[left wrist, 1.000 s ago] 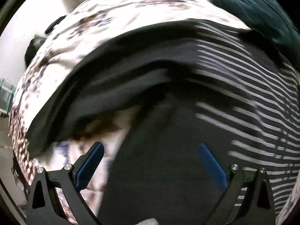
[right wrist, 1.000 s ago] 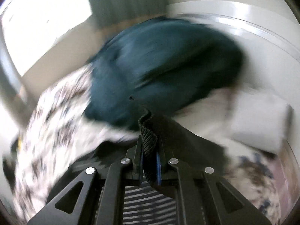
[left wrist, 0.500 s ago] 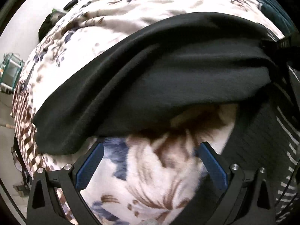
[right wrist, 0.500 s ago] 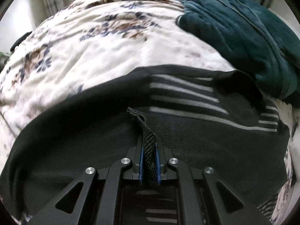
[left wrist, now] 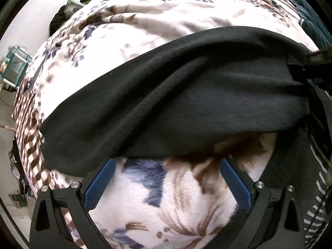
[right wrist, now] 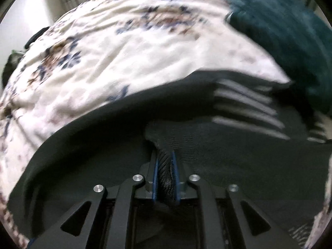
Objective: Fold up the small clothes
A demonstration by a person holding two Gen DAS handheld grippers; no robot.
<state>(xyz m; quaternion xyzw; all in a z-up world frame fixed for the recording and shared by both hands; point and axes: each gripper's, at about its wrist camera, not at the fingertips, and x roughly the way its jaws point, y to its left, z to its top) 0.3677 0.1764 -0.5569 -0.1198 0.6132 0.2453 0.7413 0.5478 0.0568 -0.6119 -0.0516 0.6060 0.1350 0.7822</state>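
Black garment (right wrist: 124, 155) in right gripper (right wrist: 165, 178) — pinched.

the black garment (left wrist: 176, 95) has been drawn across the flowered blanket (left wrist: 166, 203), so its plain black part is now folded over where stripes were spread a second ago. in the left wrist view, blanket has come between the left tool's (left wrist: 166, 184) parted fingers in place of dark cloth. the right tool (right wrist: 165, 178), carrying its pinched hem, has been swung from facing the teal garment (right wrist: 290, 31) down over the black one.
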